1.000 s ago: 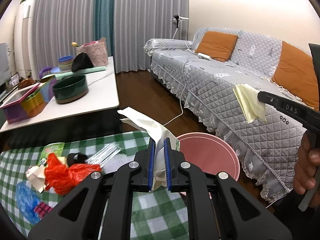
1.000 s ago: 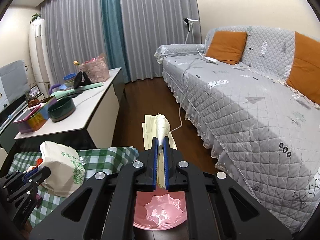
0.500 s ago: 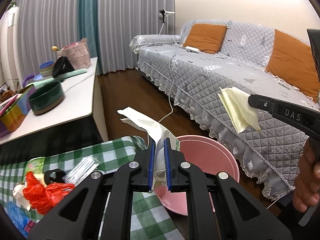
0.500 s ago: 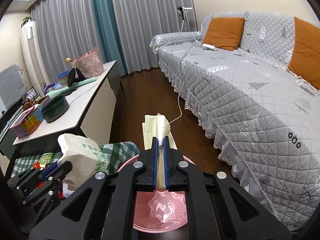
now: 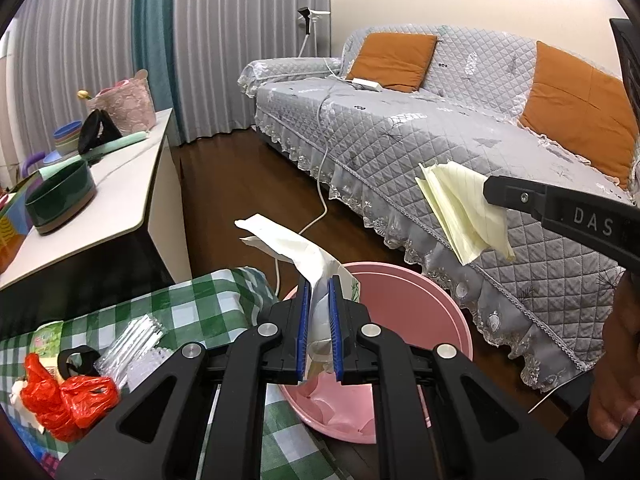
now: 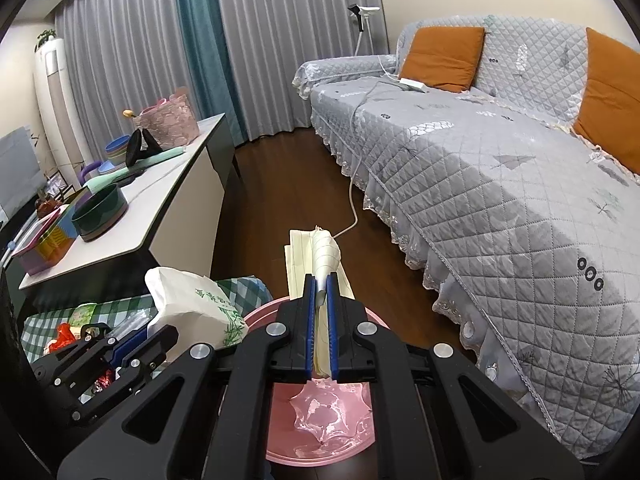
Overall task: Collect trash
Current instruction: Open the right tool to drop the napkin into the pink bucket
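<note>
1. Now both tongs loaded: left tongs (image 5: 319,312) clamped on a white tissue pack (image 5: 298,252), right tongs (image 6: 321,308) clamped on folded yellow paper (image 6: 320,258).
2. Seen from the left wrist: pack pinched at its lower part, loose top flopping toward 10 o'clock; gripped low, probably so the bulk hangs clear of the blue pads.
3. Pink bin (image 5: 404,300) directly beneath and beyond the left tongs, at 6 o'clock under the right tongs; liner (image 6: 328,416) visible inside, apparently nothing else in it.
4. Both pieces poised above the bin mouth, presumably for dropping straight in without missing the rim.
5. Yellow paper at 3 o'clock in the left view, over the sofa (image 5: 440,152) edge side of the bin.
6. More trash left on the checked bench (image 5: 200,308) at 8 o'clock: red bag (image 5: 68,400), clear wrappers (image 5: 136,340).
7. Likely next: loosen each grip in turn above the bin.
</note>
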A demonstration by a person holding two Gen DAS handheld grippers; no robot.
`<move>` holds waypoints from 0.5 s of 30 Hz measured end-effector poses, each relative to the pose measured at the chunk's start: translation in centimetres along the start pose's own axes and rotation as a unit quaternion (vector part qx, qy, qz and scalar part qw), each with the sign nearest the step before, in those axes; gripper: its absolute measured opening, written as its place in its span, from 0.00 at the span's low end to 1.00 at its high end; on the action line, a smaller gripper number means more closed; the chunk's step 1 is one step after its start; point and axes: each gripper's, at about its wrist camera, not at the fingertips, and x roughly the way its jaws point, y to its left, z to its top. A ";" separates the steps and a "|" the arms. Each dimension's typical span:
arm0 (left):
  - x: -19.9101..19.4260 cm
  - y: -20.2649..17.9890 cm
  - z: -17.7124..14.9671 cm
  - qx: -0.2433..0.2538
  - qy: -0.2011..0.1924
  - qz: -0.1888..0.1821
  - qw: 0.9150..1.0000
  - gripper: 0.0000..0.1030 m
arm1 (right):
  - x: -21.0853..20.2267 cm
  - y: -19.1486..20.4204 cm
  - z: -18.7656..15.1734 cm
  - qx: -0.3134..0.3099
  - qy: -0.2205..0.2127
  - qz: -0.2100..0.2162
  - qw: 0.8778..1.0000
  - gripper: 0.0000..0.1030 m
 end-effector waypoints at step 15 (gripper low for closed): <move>-0.6 0.5 0.5 -0.004 0.000 0.006 1.000 0.12 | 0.1 -0.4 0.0 0.014 -0.004 -0.017 1.000 0.36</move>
